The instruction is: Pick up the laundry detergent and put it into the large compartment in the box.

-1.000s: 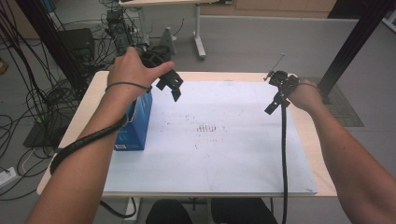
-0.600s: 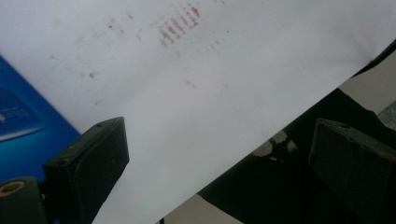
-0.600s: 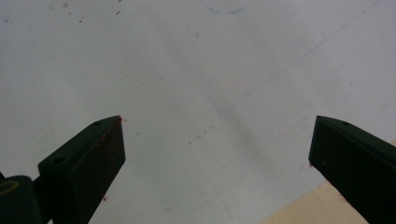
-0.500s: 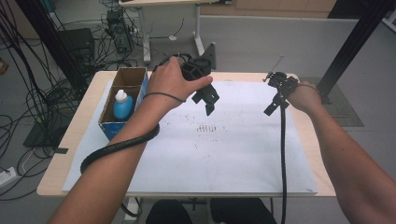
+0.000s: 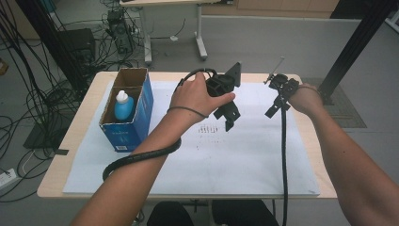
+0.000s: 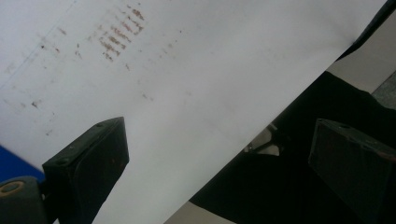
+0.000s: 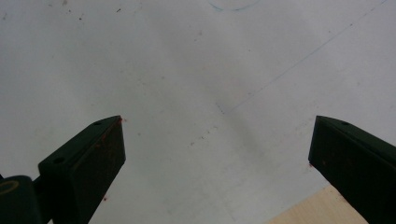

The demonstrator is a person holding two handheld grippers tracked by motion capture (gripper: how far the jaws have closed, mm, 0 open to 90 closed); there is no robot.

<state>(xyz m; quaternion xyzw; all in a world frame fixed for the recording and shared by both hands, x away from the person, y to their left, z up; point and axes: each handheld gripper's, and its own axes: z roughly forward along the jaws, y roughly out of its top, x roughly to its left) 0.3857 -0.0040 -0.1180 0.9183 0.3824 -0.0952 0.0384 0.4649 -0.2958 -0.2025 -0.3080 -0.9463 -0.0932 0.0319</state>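
Both grippers hang empty, jaws wide: left gripper (image 5: 227, 115) and right gripper (image 5: 274, 109) over the white paper (image 5: 235, 155); the blue bottle (image 5: 123, 105), well left of both, sits untouched in its box (image 5: 141, 106).

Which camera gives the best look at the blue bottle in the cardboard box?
The high view: the blue bottle stands upright in the cardboard box's near compartment. The left gripper view catches just a blue sliver at its left edge, probably the box.

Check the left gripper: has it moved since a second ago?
Yes. The left gripper has swung rightward, away from the blue box, to above the brown marks on the paper.
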